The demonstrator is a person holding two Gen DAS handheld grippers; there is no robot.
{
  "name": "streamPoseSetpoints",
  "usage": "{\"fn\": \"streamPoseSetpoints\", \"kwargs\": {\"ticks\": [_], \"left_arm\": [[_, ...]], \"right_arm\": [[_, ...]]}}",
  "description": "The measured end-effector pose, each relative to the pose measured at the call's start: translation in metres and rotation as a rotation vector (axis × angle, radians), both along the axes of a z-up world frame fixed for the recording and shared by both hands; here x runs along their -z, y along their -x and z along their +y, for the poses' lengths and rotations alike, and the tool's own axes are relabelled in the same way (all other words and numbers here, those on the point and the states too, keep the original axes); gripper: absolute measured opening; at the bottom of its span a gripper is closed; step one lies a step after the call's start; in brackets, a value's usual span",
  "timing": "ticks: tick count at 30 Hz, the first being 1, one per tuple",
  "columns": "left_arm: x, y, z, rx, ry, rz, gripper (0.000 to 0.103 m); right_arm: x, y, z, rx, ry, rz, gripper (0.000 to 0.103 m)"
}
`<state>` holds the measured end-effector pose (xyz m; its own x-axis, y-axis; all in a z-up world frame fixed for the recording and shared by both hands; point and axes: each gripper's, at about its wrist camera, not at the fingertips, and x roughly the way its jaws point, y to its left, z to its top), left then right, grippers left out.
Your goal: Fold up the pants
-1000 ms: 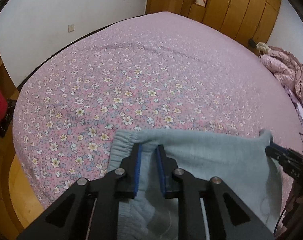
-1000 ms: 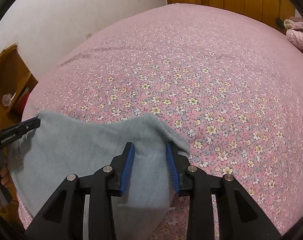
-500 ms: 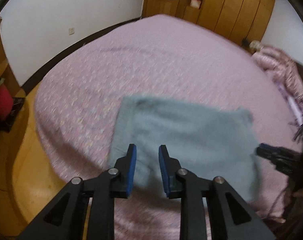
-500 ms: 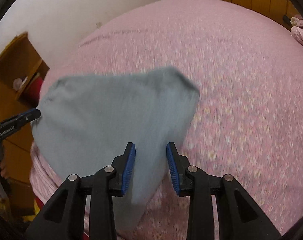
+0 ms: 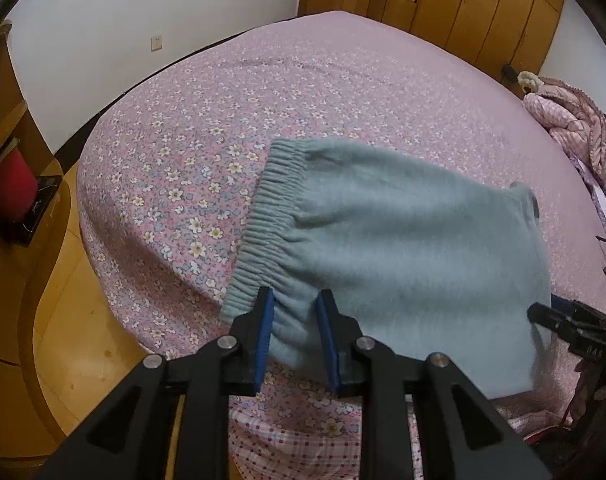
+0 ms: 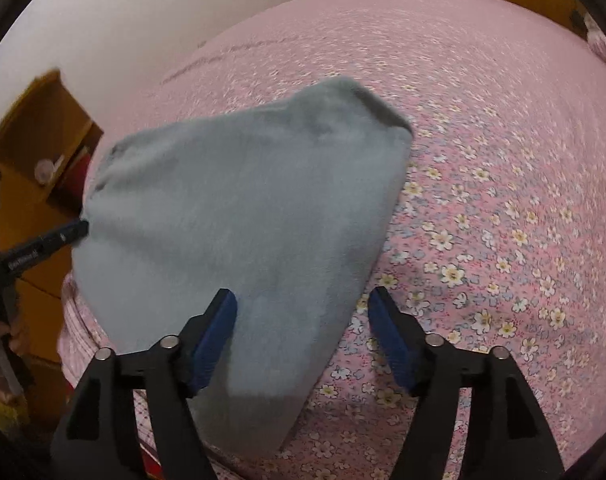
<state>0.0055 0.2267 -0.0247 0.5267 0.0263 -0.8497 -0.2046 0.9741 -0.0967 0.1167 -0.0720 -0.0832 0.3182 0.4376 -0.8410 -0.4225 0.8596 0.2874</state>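
Note:
The light blue-grey pants (image 5: 383, 240) lie folded on the pink flowered bed (image 5: 263, 100), close to its near edge, with the ribbed waistband (image 5: 271, 208) on the left. My left gripper (image 5: 294, 294) is shut on the near corner beside the waistband, and cloth bunches between its blue pads. In the right wrist view the pants (image 6: 243, 208) spread out ahead. My right gripper (image 6: 301, 295) is opening; the pants' near right edge lies between its jaws, and neither pad presses on it. Each gripper shows at the edge of the other's view: right gripper (image 5: 543, 316), left gripper (image 6: 79, 232).
A pink quilted jacket (image 5: 575, 132) is heaped at the bed's right side. Wooden wardrobes (image 5: 463, 4) line the far wall. A wooden bedside unit with a red object (image 5: 7, 188) stands left, above wood floor (image 5: 63, 320). The bed's near edge drops just below the grippers.
Both grippers have drawn back toward the bed's near edge with the cloth, so more of the pants shows ahead. The right jaws have spread wide and let go of the fabric.

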Motion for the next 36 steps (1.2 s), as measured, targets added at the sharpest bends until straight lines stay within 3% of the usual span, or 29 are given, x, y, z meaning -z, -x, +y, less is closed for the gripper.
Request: {"fn": "streamPoseSetpoints", "kwargs": {"ticks": [2,5,9,14,25,29,32,36], "left_arm": [[-0.002,0.001,-0.001,-0.006,0.002,0.003,0.023],[-0.012,0.006,-0.004,-0.009,0.001,-0.007,0.025],[-0.031,0.014,-0.013,0.021,-0.025,-0.063,0.038],[-0.043,0.012,-0.024,0.067,-0.004,-0.084,0.04],[-0.003,-0.007,-0.033,0.072,0.013,0.016,0.043],[-0.002,-0.007,-0.035,0.085,-0.014,0.011,0.043],[0.0,-0.006,-0.035,0.084,-0.013,0.007,0.044],[0.003,-0.005,-0.037,0.087,-0.018,0.0,0.045]], "right_arm": [[-0.001,0.0,0.001,-0.001,0.021,0.001,0.072],[-0.003,-0.002,-0.012,0.037,-0.028,0.035,0.072],[-0.008,-0.002,-0.043,0.138,-0.08,0.054,0.07],[-0.002,0.003,-0.059,0.187,-0.14,0.097,0.07],[0.002,0.003,-0.064,0.178,-0.22,0.112,0.073],[0.0,0.007,-0.058,0.1,-0.268,0.137,0.049],[0.006,0.006,-0.058,0.098,-0.264,0.156,0.048],[0.017,0.003,-0.081,0.14,-0.367,0.218,0.041]]}}
